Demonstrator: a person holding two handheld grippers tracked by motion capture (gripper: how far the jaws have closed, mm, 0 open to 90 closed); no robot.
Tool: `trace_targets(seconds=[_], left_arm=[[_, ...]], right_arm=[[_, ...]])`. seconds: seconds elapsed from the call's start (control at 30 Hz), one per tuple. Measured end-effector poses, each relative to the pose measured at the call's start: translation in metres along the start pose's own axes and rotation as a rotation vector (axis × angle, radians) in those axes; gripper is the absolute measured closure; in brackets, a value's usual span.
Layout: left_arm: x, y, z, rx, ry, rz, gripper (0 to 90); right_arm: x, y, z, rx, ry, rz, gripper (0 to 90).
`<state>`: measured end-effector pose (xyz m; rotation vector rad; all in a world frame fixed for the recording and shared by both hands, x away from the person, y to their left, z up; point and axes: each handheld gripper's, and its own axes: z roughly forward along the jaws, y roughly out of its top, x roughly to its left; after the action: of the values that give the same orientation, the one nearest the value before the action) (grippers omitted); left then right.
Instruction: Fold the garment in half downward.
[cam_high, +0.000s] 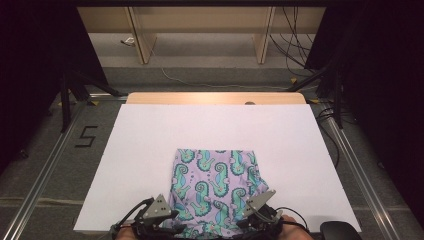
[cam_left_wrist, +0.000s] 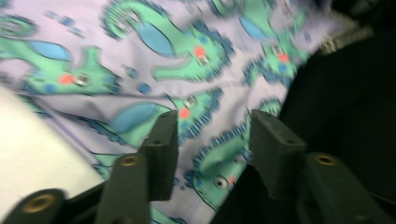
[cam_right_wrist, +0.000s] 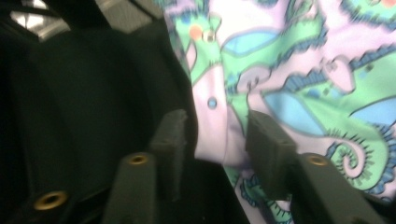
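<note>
High view evenly lit, sharp; both gripper views motion-blurred, dim

A wooden table (cam_high: 215, 97) is covered by a big white sheet (cam_high: 150, 135). On the sheet lies a purple cloth (cam_high: 215, 175) with green seahorses. The cloth sits at the near edge of the sheet, in the middle.

A white table top (cam_high: 150, 150) sits at centre, its wooden far edge (cam_high: 215, 98) lit at twelve o'clock. Grey carpet floor (cam_high: 45, 165) surrounds it, a black "5" (cam_high: 86, 136) marked at nine o'clock. Pale wooden furniture legs (cam_high: 142, 42) stand beyond, cables (cam_high: 295, 47) trailing at one o'clock, dark curtains (cam_high: 390, 100) at both sides
</note>
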<state>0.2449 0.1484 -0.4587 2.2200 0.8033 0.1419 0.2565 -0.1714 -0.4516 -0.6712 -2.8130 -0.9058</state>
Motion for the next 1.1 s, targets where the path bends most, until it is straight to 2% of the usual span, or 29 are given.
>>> trace_targets(seconds=[0.1,0.2,0.47,0.7,0.97,1.1], left_arm=[[0.003,0.001,-0.002,-0.027,0.045,-0.038,36.5],[0.004,0.002,-0.002,-0.042,0.073,-0.069,29.7],[0.008,0.004,-0.004,-0.068,0.104,-0.126,19.3],[0.010,0.003,-0.005,-0.075,0.142,-0.140,15.7],[0.012,0.003,-0.008,-0.107,0.161,-0.160,15.4],[0.012,0.003,-0.008,-0.101,0.169,-0.165,15.2]], right_arm=[[0.000,0.002,-0.007,-0.064,-0.016,0.013,47.0],[-0.003,0.004,-0.014,-0.130,-0.042,0.030,42.5],[-0.012,0.007,-0.024,-0.248,-0.115,0.075,37.9],[-0.020,0.010,-0.025,-0.258,-0.126,0.087,34.9],[-0.025,0.016,-0.026,-0.276,-0.149,0.080,32.6],[-0.028,0.020,-0.028,-0.291,-0.164,0.083,31.7]])
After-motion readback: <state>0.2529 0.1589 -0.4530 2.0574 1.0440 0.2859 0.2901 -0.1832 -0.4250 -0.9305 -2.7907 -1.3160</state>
